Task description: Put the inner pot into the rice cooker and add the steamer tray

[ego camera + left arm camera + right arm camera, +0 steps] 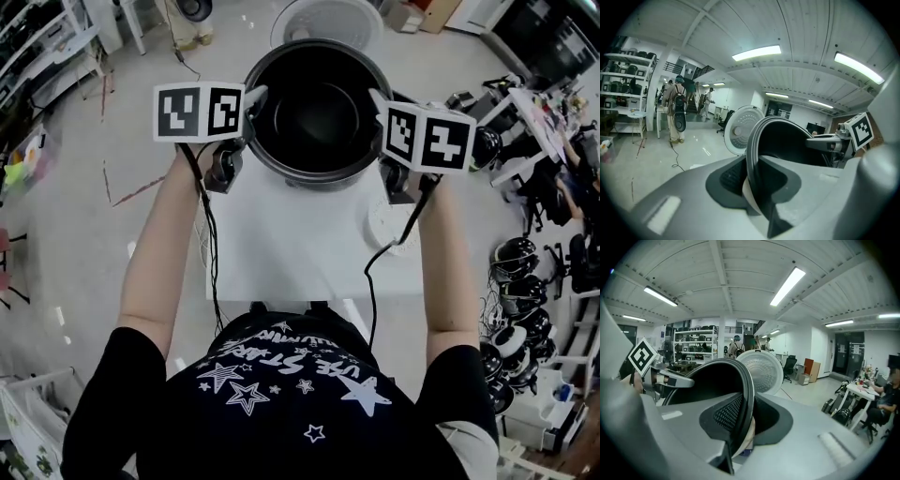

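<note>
White table (281, 253), grey floor (75, 234), stocked shelves (626, 70), strip lights (757, 53) — people (675, 105) standing far off

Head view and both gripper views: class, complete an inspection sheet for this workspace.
Surface: white table.
Job's things: inner pot held by its rim at the table's far edge; white round lid behind it.
Clutter: round white piece on the table, partly hidden by the right arm.
Grippers: left hand-held gripper and right hand-held gripper each shut on the pot's rim.
Cables: black cables hang from both grippers.
Surroundings: helmets, shelves, people.
</note>
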A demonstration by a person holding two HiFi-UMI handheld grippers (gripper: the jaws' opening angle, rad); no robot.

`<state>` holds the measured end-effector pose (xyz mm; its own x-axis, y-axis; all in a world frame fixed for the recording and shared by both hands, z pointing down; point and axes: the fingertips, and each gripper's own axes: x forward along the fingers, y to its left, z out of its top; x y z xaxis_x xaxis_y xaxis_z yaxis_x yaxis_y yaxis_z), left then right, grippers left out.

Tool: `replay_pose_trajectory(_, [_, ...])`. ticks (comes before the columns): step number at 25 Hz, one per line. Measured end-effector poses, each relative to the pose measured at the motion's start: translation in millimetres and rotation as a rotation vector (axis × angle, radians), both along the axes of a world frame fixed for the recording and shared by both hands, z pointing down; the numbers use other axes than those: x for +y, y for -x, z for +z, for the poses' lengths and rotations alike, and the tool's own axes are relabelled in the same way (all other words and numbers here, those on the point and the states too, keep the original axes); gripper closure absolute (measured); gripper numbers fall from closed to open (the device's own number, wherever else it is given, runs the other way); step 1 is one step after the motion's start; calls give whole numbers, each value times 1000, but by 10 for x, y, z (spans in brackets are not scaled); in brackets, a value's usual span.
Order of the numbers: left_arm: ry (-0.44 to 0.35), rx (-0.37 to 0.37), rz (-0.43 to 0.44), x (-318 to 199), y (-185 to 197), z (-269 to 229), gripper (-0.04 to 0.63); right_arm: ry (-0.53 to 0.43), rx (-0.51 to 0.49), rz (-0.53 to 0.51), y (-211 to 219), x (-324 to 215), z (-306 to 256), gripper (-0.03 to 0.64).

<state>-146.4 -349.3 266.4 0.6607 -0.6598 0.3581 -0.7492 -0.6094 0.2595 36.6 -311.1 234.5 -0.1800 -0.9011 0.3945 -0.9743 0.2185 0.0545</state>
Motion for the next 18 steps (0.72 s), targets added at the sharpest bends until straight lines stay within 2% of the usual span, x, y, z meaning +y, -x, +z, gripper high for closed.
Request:
replay_pose_trajectory(7, [50,-92,-12,-477,-533,112,526,88,-46,-14,-526,-493,167,532])
replay_pose_trajectory(11, [109,-101,-25,-638,-780,325,529,118,-69,-25,-776,-672,348,533])
replay_pose_trajectory(18, [164,-141,-92,-780,-827,662,534,176,-111,-93,-845,-950,691,534])
